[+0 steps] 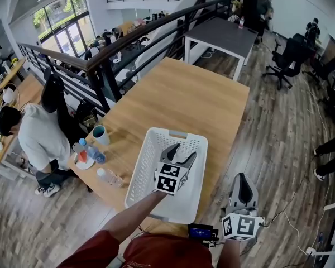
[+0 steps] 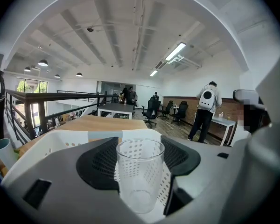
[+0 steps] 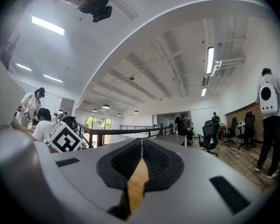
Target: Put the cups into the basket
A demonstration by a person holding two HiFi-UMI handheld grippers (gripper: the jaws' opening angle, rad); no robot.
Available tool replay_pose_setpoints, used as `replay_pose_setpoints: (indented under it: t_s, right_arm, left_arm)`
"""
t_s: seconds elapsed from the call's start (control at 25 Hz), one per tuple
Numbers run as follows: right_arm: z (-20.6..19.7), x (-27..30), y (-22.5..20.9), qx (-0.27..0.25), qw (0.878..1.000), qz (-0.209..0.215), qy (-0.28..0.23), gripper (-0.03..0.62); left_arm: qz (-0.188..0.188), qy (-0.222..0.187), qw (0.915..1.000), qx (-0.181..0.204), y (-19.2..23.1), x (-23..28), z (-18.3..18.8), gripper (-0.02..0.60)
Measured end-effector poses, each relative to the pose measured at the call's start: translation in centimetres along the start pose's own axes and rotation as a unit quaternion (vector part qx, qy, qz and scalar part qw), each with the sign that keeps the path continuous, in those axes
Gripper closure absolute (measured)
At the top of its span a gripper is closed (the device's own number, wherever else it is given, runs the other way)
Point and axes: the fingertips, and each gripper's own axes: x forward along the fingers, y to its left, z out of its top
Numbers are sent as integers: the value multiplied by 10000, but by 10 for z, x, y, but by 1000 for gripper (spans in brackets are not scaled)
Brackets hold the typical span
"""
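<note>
The long wooden table (image 1: 212,88) carries a white perforated basket (image 1: 147,155) at its near edge, toward the near right corner. The left gripper (image 1: 184,151) reaches over the basket's near rim, and its 2 jaws are clamped on either side of a clear cup (image 2: 140,171). The cup stands upright between the pads, over the inside of the basket, whose dotted far wall shows through the glass. The right gripper (image 1: 243,183) is off the table, just past the near right corner, with its jaws pressed together and nothing between them. Near the table's left edge stands a teal cup (image 1: 100,134), well apart from the basket. By the near left corner a clear bottle (image 1: 110,177) lies on its side, beside a small plate (image 1: 85,163)
</note>
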Motion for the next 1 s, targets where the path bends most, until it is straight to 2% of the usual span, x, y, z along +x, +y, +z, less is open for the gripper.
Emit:
replay_pose_setpoints:
  t_s: [0.36, 0.6, 1.0]
  right_arm:
    - [-4, 2, 1, 21, 10000, 29, 37, 583]
    - [-8, 5, 4, 26, 9999, 81, 64, 583]
    - [-14, 5, 7, 36, 9999, 110, 122, 583]
  left_arm:
    - [182, 518, 9985, 88, 12, 22, -34, 293]
    - [321, 768, 9965, -71, 20, 35, -57, 293]
    - [521, 725, 9960, 25, 32, 51, -74, 293]
